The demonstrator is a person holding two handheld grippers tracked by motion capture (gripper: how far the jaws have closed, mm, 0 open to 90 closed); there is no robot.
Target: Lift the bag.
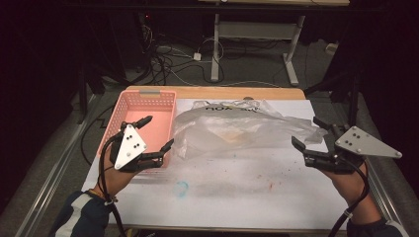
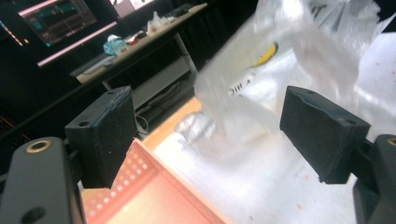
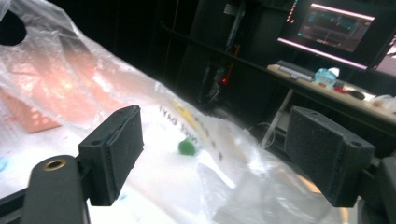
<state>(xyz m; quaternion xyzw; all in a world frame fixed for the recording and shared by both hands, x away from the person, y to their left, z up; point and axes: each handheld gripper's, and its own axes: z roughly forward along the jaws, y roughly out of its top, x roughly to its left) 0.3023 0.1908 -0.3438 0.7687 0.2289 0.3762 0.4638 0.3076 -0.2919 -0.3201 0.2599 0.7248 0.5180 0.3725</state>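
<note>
Bag (image 1: 237, 129) thin glossy clear plastic; basket (image 1: 148, 106) pink perforated plastic.

Black printed lettering runs along the clear plastic bag (image 1: 237, 123) near its far edge, beside a yellow mark, but it is too blurred and crumpled to read

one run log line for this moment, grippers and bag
left gripper: open, over pink basket | right gripper: open, beside bag | plastic bag: flat on table, unheld

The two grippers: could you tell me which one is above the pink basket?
The left gripper; it hangs over the pink basket, while the right gripper is beside the plastic bag.
</note>
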